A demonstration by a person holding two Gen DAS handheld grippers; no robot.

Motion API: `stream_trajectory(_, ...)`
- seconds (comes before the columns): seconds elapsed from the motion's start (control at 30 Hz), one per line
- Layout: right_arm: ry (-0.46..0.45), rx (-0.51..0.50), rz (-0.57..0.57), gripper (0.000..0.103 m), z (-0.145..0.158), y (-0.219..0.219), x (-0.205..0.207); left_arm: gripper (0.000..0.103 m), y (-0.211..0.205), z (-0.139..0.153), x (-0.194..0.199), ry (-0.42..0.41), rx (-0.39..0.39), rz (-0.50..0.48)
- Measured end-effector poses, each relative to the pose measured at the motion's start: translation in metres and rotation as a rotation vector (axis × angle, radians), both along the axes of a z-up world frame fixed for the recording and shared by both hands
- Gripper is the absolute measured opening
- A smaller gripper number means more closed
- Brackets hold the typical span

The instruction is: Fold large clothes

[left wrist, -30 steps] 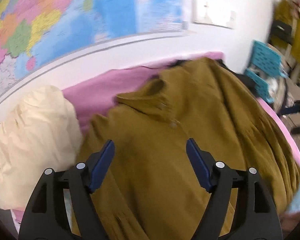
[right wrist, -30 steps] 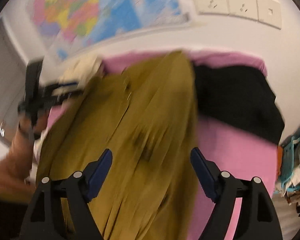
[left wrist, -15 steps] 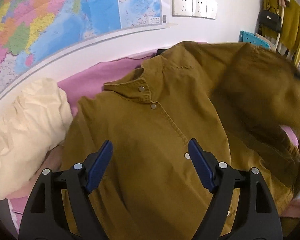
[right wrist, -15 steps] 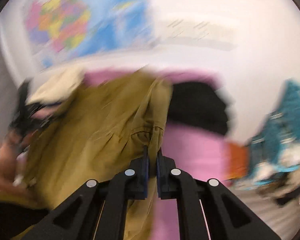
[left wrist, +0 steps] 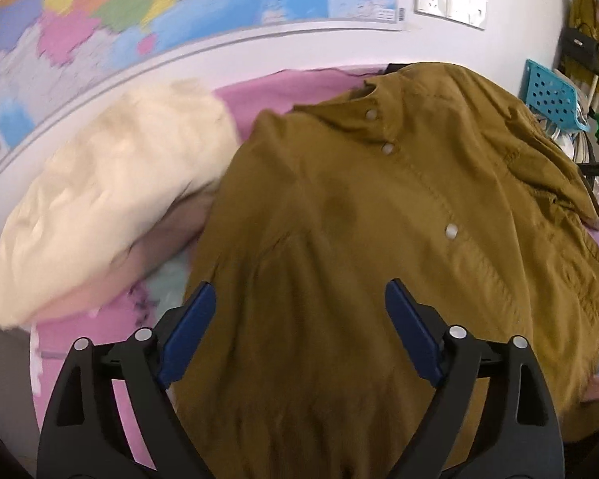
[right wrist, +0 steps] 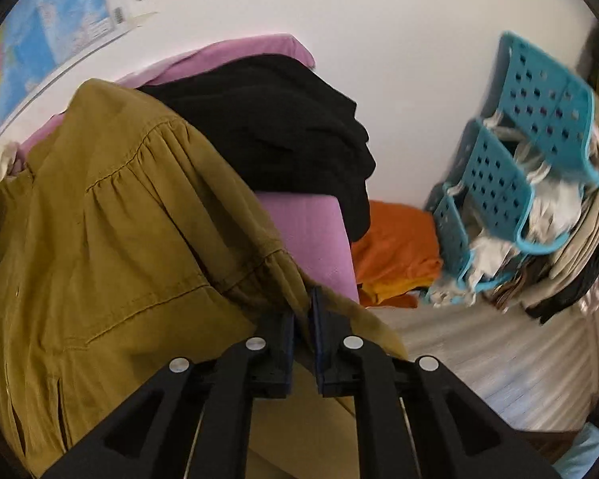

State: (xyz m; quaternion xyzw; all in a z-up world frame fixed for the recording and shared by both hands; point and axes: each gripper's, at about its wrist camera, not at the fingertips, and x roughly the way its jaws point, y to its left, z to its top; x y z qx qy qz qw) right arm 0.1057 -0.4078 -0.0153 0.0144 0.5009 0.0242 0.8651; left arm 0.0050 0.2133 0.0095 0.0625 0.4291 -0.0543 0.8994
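A mustard-brown snap-button jacket (left wrist: 379, 219) lies spread, collar away from me, on a pink-sheeted bed (left wrist: 291, 84). My left gripper (left wrist: 299, 285) hovers over its lower left part. Its jaws are wide and still opening, and nothing is pinched between the blue pads (left wrist: 195, 319). In the right wrist view the jacket (right wrist: 119, 239) shows a gathered seam and hangs toward the bed's edge. My right gripper (right wrist: 304, 303) is clamped on a fold of its edge; the jaws are easing open a little with the fabric still pressed between them.
A cream pillow (left wrist: 108, 191) lies left of the jacket. A black garment (right wrist: 267, 119) is piled at the bed's far end. Beyond the bed are orange cloth (right wrist: 395, 247) and blue perforated baskets (right wrist: 519, 151) full of clothes. A map (left wrist: 139, 8) and sockets (left wrist: 447, 0) are on the wall.
My right gripper went from open to shut on the jacket's edge and swung down toward the bed's side. My left gripper shifted toward the pillow side and widened.
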Motion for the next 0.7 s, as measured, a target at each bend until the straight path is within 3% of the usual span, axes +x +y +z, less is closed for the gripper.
stream_trajectory(0.07, -0.010, -0.007, -0.012, 0.020, 0.000, 0.000, 0.000, 0.091, 0.008, -0.006, -0.019, 0.032, -0.044, -0.023)
stream_trajectory(0.13, -0.046, -0.018, -0.039, 0.052, 0.009, -0.001, -0.003, 0.094, 0.009, -0.014, -0.035, 0.056, -0.073, -0.045)
stream_trajectory(0.23, -0.106, -0.004, -0.054, 0.062, 0.025, -0.003, -0.013, 0.094, -0.005, -0.030, -0.055, 0.075, 0.005, -0.065)
stream_trajectory(0.3, -0.128, 0.023, -0.056, 0.062, 0.032, -0.004, -0.019, 0.084, -0.012, -0.044, -0.056, 0.118, 0.027, -0.063)
stream_trajectory(0.37, -0.143, 0.043, -0.051, 0.062, 0.036, -0.003, -0.025, 0.053, -0.010, -0.048, -0.054, 0.128, 0.026, -0.051)
stream_trajectory(0.4, -0.146, 0.053, -0.050, 0.062, 0.036, -0.002, -0.027, 0.031, -0.006, -0.044, -0.053, 0.119, 0.029, -0.035)
stream_trajectory(0.47, -0.151, 0.072, -0.041, 0.062, 0.039, 0.000, -0.032, 0.012, 0.015, -0.025, -0.047, 0.103, -0.006, 0.019)
stream_trajectory(0.6, -0.165, 0.173, -0.014, 0.062, 0.044, -0.001, -0.051, 0.010, 0.084, 0.022, -0.039, 0.027, 0.002, 0.233)
stream_trajectory(0.67, -0.172, 0.231, -0.010, 0.062, 0.045, -0.006, -0.059, 0.012, 0.125, 0.041, -0.035, -0.013, 0.015, 0.373)
stream_trajectory(0.7, -0.175, 0.283, -0.012, 0.062, 0.044, -0.011, -0.067, 0.015, 0.153, 0.046, -0.030, -0.009, 0.036, 0.490)
